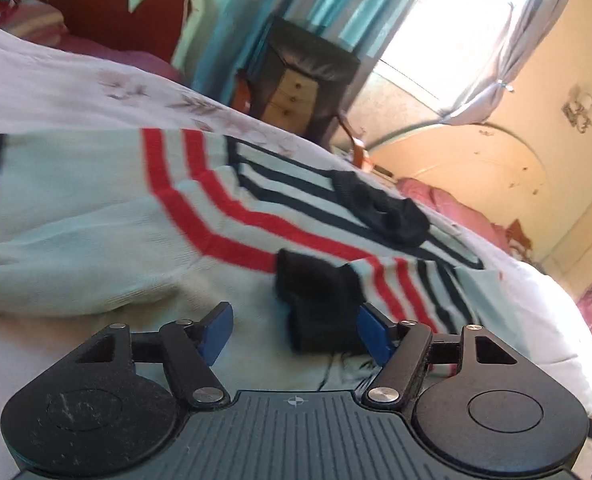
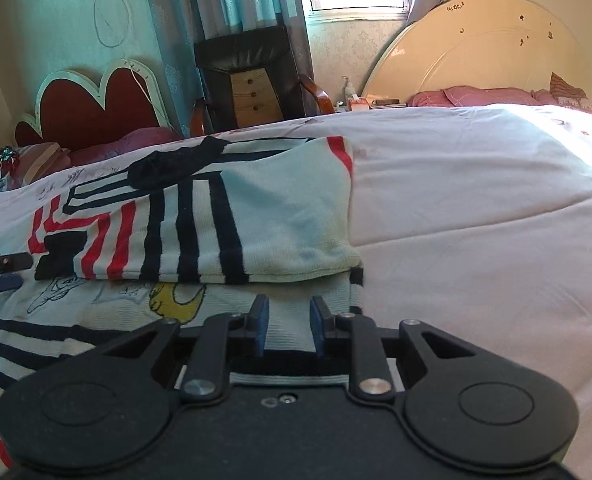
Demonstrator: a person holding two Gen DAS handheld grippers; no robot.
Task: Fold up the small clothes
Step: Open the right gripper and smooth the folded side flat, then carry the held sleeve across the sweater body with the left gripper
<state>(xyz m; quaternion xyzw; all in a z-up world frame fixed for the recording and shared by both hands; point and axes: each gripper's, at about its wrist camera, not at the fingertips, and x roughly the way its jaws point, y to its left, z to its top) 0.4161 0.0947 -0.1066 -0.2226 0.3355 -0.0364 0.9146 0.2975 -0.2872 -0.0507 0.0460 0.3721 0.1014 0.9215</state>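
Striped children's sweater (image 2: 232,220), pale with red and navy bands, is lying spread on a white quilt (image 2: 476,216) that is covering a bed, closer to the near edge of the quilt than to the far edge by the cream headboard (image 2: 476,48). In the right wrist view one sleeve or side panel is lying folded across the body, its hem running left to right just ahead of the tool, with a cartoon print (image 2: 176,300) showing on the layer beneath it. The right gripper (image 2: 288,330) is hovering low over the near hem of the garment, its blue pads standing a little apart; ribbed fabric is visible between them, but the pads are not pressing on it, so it is gripping nothing. In the left wrist view the left gripper (image 1: 292,330) is spreading wide, with a black cuff (image 1: 320,304) lying between the pads, nearer its right pad; whether that pad is touching the cuff cannot be told, and nothing is being clamped. A second black cuff (image 1: 380,208) is resting farther out on the stripes. The garment's long axis is running roughly across both tools, so each hand is sitting at its own side of the near hem, and the left hand is nearer the loose sleeve end.
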